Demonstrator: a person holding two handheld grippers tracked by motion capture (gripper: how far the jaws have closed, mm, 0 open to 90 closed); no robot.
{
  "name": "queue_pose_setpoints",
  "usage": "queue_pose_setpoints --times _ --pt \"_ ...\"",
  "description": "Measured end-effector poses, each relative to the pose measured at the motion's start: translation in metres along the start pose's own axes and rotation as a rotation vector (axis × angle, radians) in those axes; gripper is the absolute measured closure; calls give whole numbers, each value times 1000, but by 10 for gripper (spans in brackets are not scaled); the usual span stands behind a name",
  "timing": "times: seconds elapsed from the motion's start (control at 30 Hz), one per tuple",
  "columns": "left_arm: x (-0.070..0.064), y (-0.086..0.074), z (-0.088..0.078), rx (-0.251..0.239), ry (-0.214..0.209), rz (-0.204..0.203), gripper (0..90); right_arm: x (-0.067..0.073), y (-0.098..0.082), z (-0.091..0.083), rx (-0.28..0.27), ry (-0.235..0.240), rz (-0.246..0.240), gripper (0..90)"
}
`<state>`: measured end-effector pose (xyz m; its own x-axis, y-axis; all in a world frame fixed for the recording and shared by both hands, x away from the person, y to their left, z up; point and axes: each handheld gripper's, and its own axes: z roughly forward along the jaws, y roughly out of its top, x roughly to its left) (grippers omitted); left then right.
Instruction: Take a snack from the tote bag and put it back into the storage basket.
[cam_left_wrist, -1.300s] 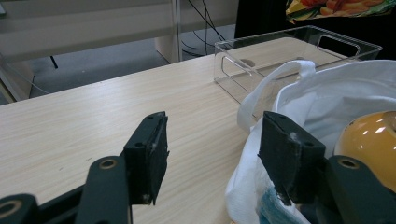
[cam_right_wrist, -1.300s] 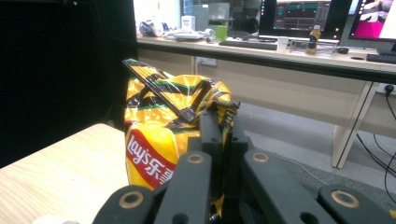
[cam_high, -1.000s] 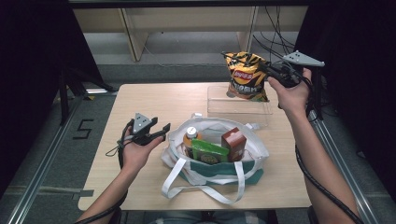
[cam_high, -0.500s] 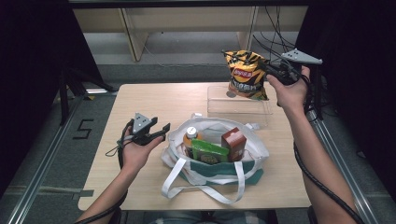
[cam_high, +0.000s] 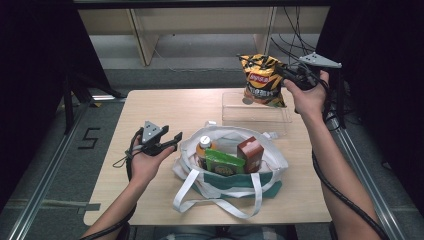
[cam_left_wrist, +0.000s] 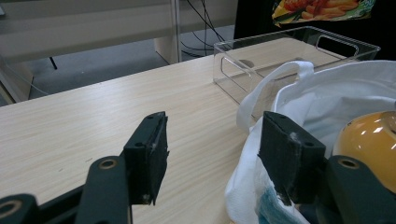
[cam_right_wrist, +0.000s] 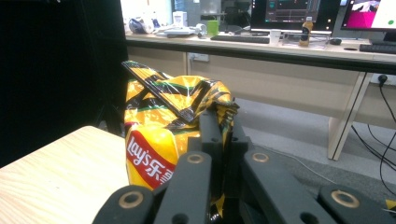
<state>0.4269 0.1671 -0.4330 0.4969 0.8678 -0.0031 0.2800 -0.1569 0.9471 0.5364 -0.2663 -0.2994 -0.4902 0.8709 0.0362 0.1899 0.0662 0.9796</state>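
Observation:
A yellow Lay's chip bag (cam_high: 262, 80) hangs in the air above a clear plastic bin (cam_high: 255, 116) at the table's far right. My right gripper (cam_high: 283, 73) is shut on the bag's crimped top edge; in the right gripper view its jaws (cam_right_wrist: 219, 119) pinch the foil of the chip bag (cam_right_wrist: 156, 140). My left gripper (cam_high: 172, 142) rests open at the left rim of a white tote bag (cam_high: 186, 156). In the left gripper view the gripper (cam_left_wrist: 212, 149) has nothing between its pads, and the right pad touches the tote bag (cam_left_wrist: 327, 88).
The tote holds an orange-capped bottle (cam_high: 203, 145), a green packet (cam_high: 225, 163) and a red-brown carton (cam_high: 250, 152). Its handles trail toward the front table edge. Bare wood lies left of the bin (cam_left_wrist: 261, 56). Desks stand beyond the table.
The right gripper and the chip bag have shifted only slightly, a touch higher over the bin. The left gripper has stayed put.

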Motion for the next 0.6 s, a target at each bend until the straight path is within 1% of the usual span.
queue_pose_setpoints --times 0.03,0.07,0.1,0.17,0.2,0.27,0.37,0.4,0.53,0.6 --pt "0 0 0 1 0 -1 412 -1 0 1 1 0 -4 900" --pt "0 0 0 1 0 -1 412 -1 -1 2 0 -3 4 900" --pt "0 0 0 0 0 -1 413 -1 -2 2 8 -5 5 900" --pt "0 0 0 -1 0 4 412 -2 -2 3 7 -5 8 900" --pt "0 1 0 -1 0 7 413 -3 -3 4 5 -4 1 900" --pt "0 0 0 0 0 4 412 -3 -3 4 9 -10 13 900" --pt "0 0 0 0 -1 0 413 -4 -4 6 12 -5 10 900" --pt "0 0 0 1 -1 8 413 -4 -5 6 13 -9 13 900" --pt "0 0 0 0 -1 7 412 -5 -5 7 16 -13 21 900" --pt "0 0 0 0 -1 7 413 -6 -6 9 9 -17 21 900"
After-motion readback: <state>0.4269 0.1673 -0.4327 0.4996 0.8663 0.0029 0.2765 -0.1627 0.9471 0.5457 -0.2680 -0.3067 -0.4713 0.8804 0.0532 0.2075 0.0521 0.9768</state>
